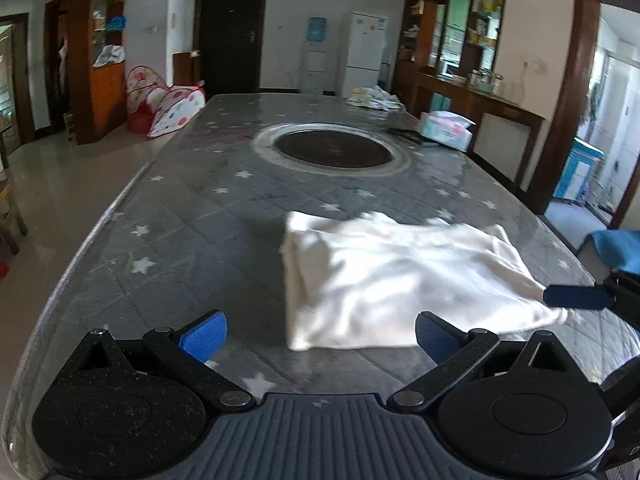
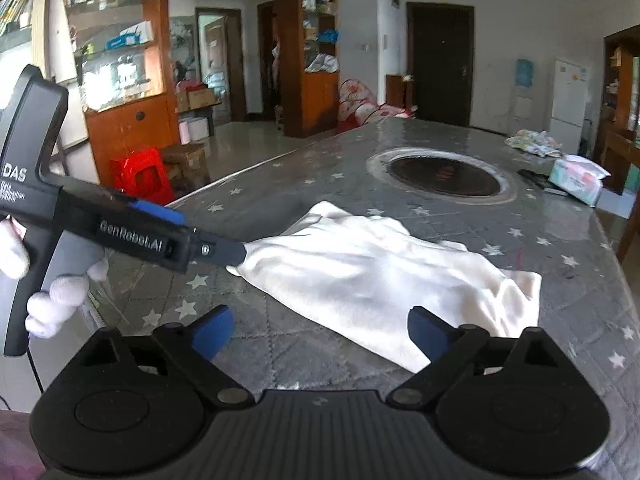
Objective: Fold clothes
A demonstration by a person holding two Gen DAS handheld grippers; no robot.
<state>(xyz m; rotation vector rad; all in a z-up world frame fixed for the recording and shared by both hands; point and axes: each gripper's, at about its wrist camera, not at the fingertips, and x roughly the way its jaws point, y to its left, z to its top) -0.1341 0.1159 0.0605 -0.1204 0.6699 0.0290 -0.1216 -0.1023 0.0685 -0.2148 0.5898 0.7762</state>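
Observation:
A white garment (image 1: 392,280) lies folded flat on the grey star-patterned table (image 1: 180,240). My left gripper (image 1: 320,336) is open wide at its near-left corner, and the garment's near edge lies between the blue pads without being pressed. In the right wrist view a white-gloved hand (image 2: 48,304) holds the left gripper (image 2: 212,236), whose near finger tip touches that corner of the garment (image 2: 360,272). My right gripper (image 2: 320,332) is open too, low over the garment's other near corner. One of its fingers (image 1: 576,298) shows at that corner in the left wrist view.
A round dark burner (image 1: 334,150) is set into the table's middle. Beyond it lie a tissue pack (image 1: 446,128) and a bundle of patterned clothes (image 1: 374,98). A red stool (image 2: 140,178) stands on the floor off the table's left side.

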